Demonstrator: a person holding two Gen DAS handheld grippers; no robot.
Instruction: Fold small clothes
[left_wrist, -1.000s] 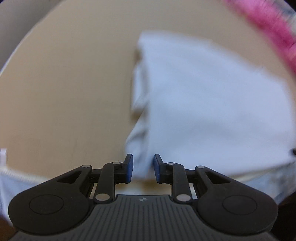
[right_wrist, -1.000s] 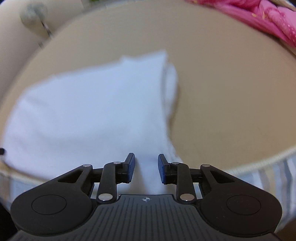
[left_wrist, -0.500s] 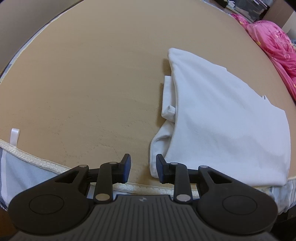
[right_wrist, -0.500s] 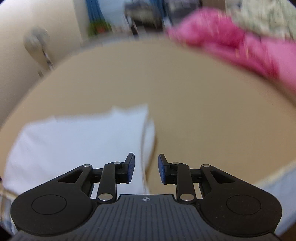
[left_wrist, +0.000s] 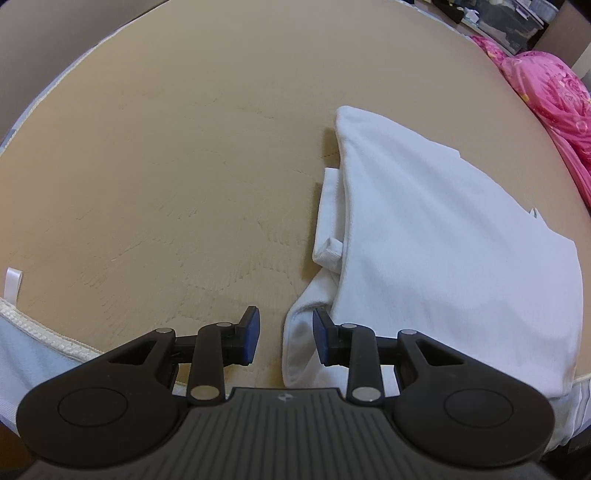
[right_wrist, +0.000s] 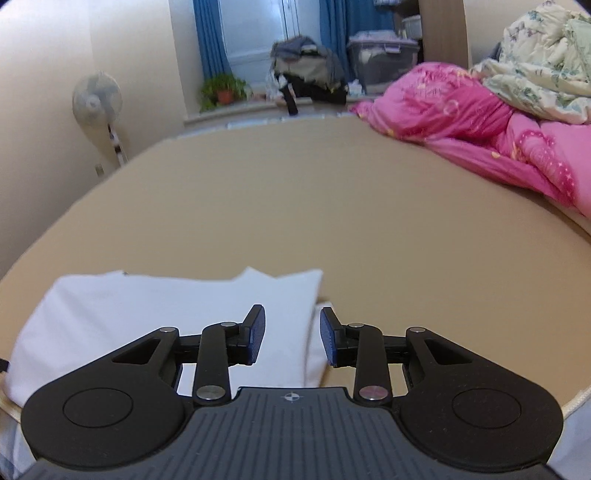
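Garment (left_wrist: 436, 236), one, folded, white

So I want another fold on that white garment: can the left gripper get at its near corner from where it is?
Probably yes. The left gripper is open and empty, the white garment has its near corner just ahead of the fingertips, and nothing lies between them on the mattress.

Both grippers, the left gripper (left_wrist: 283, 336) and the right gripper (right_wrist: 291, 335), are built pretty much the same: matte black linkage arms dotted with silver pivot screws, round black discs at each side. Blue pads (right_wrist: 256, 334) are fitted on the fingertips, and a ribbed grey base plate (right_wrist: 291, 432) with a tiny crosshair mark is seen nearest the camera.
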